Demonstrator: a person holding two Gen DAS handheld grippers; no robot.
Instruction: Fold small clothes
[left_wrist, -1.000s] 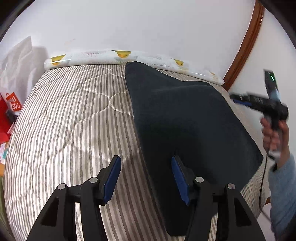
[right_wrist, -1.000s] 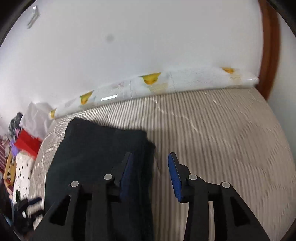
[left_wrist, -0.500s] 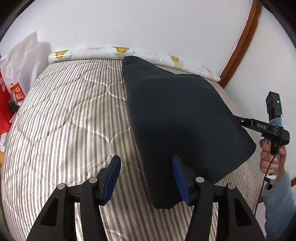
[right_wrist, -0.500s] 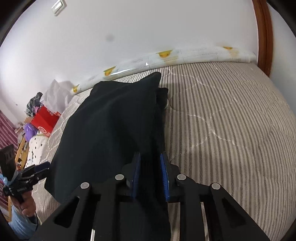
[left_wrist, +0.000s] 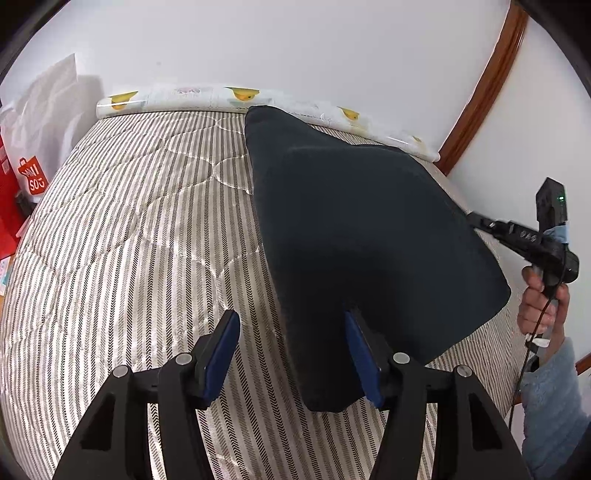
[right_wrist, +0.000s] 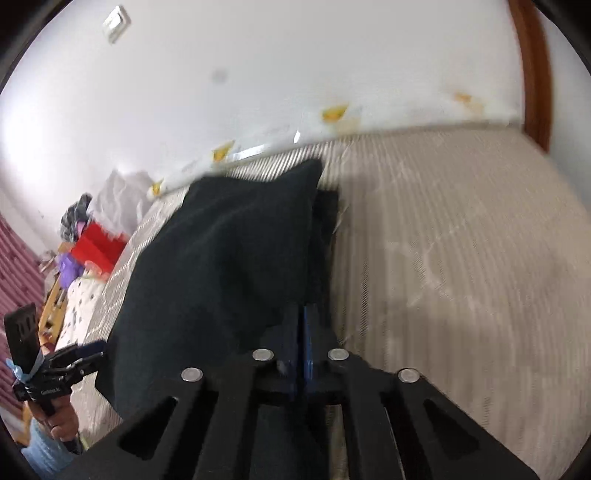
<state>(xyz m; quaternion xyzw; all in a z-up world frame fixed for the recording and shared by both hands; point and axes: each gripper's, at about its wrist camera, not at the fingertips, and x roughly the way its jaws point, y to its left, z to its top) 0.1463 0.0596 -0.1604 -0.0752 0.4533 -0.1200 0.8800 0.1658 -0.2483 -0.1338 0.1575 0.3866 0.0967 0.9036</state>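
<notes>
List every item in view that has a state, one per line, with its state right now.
Dark navy fabric garment: folded over itself, right edge lifted off the bed.
Left gripper: jaws open, empty, one finger on each side of the garment's near left edge.
Right gripper: jaws shut on the garment's edge.
Grey-striped quilted mattress: bare, flat.
Red paper shopping bag: upright beside the bed.

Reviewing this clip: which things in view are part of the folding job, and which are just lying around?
In the job:
- dark garment
- right gripper, shut on the garment's edge
- left gripper, open, one finger over the garment
- striped mattress, the work surface

Lying about:
- red shopping bag
- duck-print roll along the wall
- red box
</notes>
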